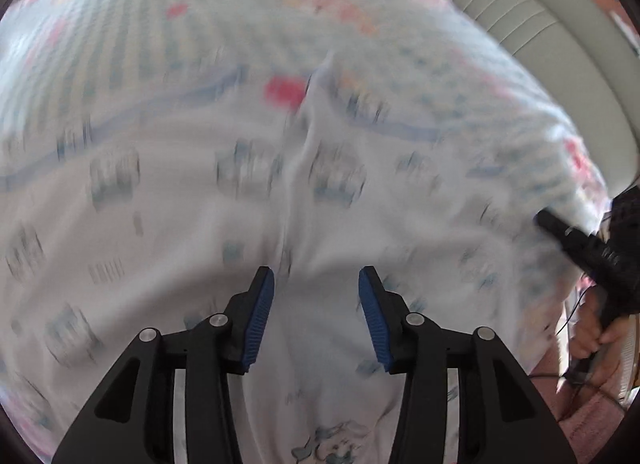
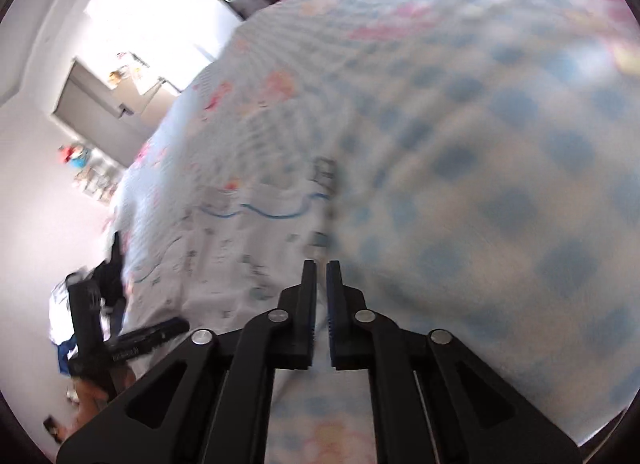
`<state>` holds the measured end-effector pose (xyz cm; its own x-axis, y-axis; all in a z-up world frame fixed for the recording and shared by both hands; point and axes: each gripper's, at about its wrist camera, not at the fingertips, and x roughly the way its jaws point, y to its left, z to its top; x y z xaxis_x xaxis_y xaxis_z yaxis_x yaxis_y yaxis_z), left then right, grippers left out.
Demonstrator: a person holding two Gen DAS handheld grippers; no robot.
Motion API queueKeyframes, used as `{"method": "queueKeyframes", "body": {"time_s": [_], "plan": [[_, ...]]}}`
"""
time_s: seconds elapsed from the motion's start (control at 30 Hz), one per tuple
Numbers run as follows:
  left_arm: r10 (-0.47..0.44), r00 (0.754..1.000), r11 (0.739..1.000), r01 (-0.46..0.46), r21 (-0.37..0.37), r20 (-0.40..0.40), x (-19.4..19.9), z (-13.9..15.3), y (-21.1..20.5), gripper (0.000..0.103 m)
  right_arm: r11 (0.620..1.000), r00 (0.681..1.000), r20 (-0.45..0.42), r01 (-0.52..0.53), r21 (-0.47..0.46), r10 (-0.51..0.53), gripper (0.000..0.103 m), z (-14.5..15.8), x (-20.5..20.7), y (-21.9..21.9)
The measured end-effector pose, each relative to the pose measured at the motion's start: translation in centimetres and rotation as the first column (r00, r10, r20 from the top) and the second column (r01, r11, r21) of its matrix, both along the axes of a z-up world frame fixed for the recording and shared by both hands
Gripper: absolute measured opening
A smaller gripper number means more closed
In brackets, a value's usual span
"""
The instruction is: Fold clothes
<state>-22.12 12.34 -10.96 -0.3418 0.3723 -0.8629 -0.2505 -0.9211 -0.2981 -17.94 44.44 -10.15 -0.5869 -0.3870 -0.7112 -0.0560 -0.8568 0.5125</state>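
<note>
Though blurred by motion, the garment (image 1: 200, 224) reads as thin white cloth printed with small grey-blue figures, trimmed along one edge with a wavy blue line, and creased by one raised fold running up its middle. A larger cartoon print in blue sits at its near end. It lies spread flat on the bed, over the bedspread (image 1: 132, 32), reaching toward the bed's right edge.

Left tongs (image 1: 316, 320): black jointed arms with silver rivets, ribbed blue pads (image 1: 259, 320) on the inner faces; jaws spread wide, nothing between them, poised over the near part of the garment astride its central fold.

Right tongs (image 2: 321, 312): same build; jaws drawn nearly together with a narrow slit between. Whether any cloth is pinched there cannot be told. In the left wrist view the right tongs (image 1: 576, 240) show as a dark bar at the garment's right edge, gripped by a hand (image 1: 600, 328), with thin cables trailing below.

Bedspread: soft woven cover, blue-and-white check with scattered pink and red floral motifs, covering the bed.

Headboard (image 1: 540, 24): pale, padded, ribbed in parallel channels, curving along the bed's far right side.

Surroundings, right wrist view: pale wall, bright window (image 2: 152, 16), grey cabinet (image 2: 100, 112), assorted small items too blurred to name.
</note>
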Motion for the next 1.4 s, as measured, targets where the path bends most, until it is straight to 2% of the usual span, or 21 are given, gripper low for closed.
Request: {"method": "queueKeyframes", "body": {"time_s": [0.07, 0.13, 0.2, 0.3, 0.33, 0.37, 0.4, 0.43, 0.47, 0.53, 0.63, 0.67, 0.73, 0.8, 0.9, 0.97, 1.03, 1.1, 1.2, 1.33, 1.4], "plan": [[-0.007, 0.998, 0.999, 0.005, -0.038, -0.056, -2.2, 1.6, 0.8, 0.059, 0.999, 1.000, 0.001, -0.030, 0.010, 0.030, 0.027, 0.4, -1.0, -0.7], [-0.021, 0.997, 0.999, 0.018, -0.042, -0.072, -5.2, 1.8, 1.8, 0.060, 0.999, 0.999, 0.030, -0.036, 0.004, 0.035, 0.028, -0.1, -2.7, -1.1], [-0.018, 0.999, 0.999, 0.017, -0.037, -0.032, -8.0, 0.7, 2.7, 0.060, 0.999, 0.997, 0.074, -0.023, 0.027, 0.021, 0.031, -1.1, -4.8, -1.5], [-0.024, 1.000, 0.999, 0.024, 0.027, 0.005, -11.4, -0.9, 3.7, 0.060, 0.999, 0.994, 0.108, -0.019, 0.039, 0.015, 0.032, -2.5, -5.8, -0.8], [-0.028, 1.000, 0.999, 0.028, 0.030, 0.002, -11.8, -1.3, 4.1, 0.057, 0.999, 0.994, 0.107, -0.020, 0.030, 0.017, 0.032, -2.8, -6.0, -0.6], [-0.026, 1.000, 1.000, 0.026, 0.017, -0.011, -12.0, -1.4, 4.3, 0.031, 1.000, 0.994, 0.107, -0.021, 0.021, 0.018, 0.032, -3.1, -6.2, -0.5], [-0.024, 0.999, 1.000, 0.024, 0.003, -0.025, -12.3, -1.5, 4.6, 0.012, 1.000, 0.994, 0.107, -0.022, 0.011, 0.020, 0.021, -3.4, -6.5, -0.4], [-0.022, 0.999, 1.000, 0.022, -0.010, -0.038, -12.5, -1.6, 4.9, 0.004, 1.000, 0.996, 0.084, -0.020, 0.015, 0.019, 0.011, -2.9, -6.4, -0.2], [-0.020, 0.998, 1.000, 0.019, -0.024, -0.051, -12.7, -1.7, 5.2, 0.004, 1.000, 0.998, 0.054, -0.019, 0.022, 0.017, 0.005, -2.2, -6.3, -0.1], [-0.007, 0.997, 0.999, 0.004, -0.037, -0.078, -13.2, -1.7, 5.4, 0.004, 0.999, 1.000, -0.005, -0.015, 0.036, 0.015, 0.004, -0.7, -5.9, 0.2], [0.064, 0.994, 0.998, -0.063, 0.008, -0.084, -14.6, -1.5, 4.0, 0.004, 0.998, 0.998, -0.064, 0.004, 0.061, 0.000, 0.002, 0.9, -5.8, 1.0], [0.074, 0.995, 0.997, -0.074, 0.008, -0.061, -15.4, -2.1, 3.9, 0.004, 0.998, 0.998, -0.060, 0.006, 0.070, -0.002, 0.002, 0.7, -6.0, 1.2], [0.077, 0.997, 0.997, -0.077, -0.011, 0.029, -17.0, -4.2, 4.0, 0.005, 0.993, 1.000, 0.018, 0.017, 0.114, -0.019, 0.002, -1.7, -7.3, 1.3], [0.079, 0.994, 0.997, -0.078, -0.018, 0.075, -17.4, -4.6, 4.0, 0.005, 0.993, 0.995, 0.089, 0.022, 0.118, -0.033, 0.002, -4.1, -8.5, 1.1], [0.093, 0.996, 0.995, -0.093, 0.039, 0.002, -15.6, -1.5, 2.8, 0.008, 0.995, 0.996, 0.078, 0.025, 0.097, -0.033, 0.004, -3.5, -7.8, 1.3], [0.065, 0.996, 0.996, -0.061, 0.069, -0.055, -13.0, 1.0, 2.0, 0.023, 0.998, 0.998, 0.047, 0.042, 0.049, -0.044, 0.010, -2.0, -6.8, 1.9], [0.024, 0.996, 0.997, -0.017, 0.073, -0.087, -9.4, 2.4, 1.3, 0.032, 1.000, 1.000, 0.018, 0.022, -0.005, -0.022, 0.014, -0.1, -5.4, 1.6], [-0.012, 0.994, 0.997, 0.020, 0.072, -0.112, -5.4, 3.5, 0.6, 0.033, 0.999, 1.000, -0.008, -0.022, -0.039, 0.021, 0.014, 1.5, -3.7, 0.5], [0.001, 0.993, 0.997, 0.009, 0.081, -0.118, 0.6, 3.6, -1.2, 0.033, 0.992, 0.992, -0.031, -0.122, -0.034, 0.121, 0.014, 2.6, -0.1, -2.5], [0.072, 0.994, 0.995, -0.066, 0.081, -0.078, 5.8, 1.8, -3.8, 0.033, 0.980, 0.981, -0.005, -0.196, -0.032, 0.196, 0.014, 1.7, 5.3, -6.9], [0.094, 0.993, 0.992, -0.087, 0.090, -0.069, 8.4, 1.3, -4.7, 0.033, 0.978, 0.978, 0.010, -0.207, -0.010, 0.207, 0.014, 1.0, 6.7, -8.5]]}}
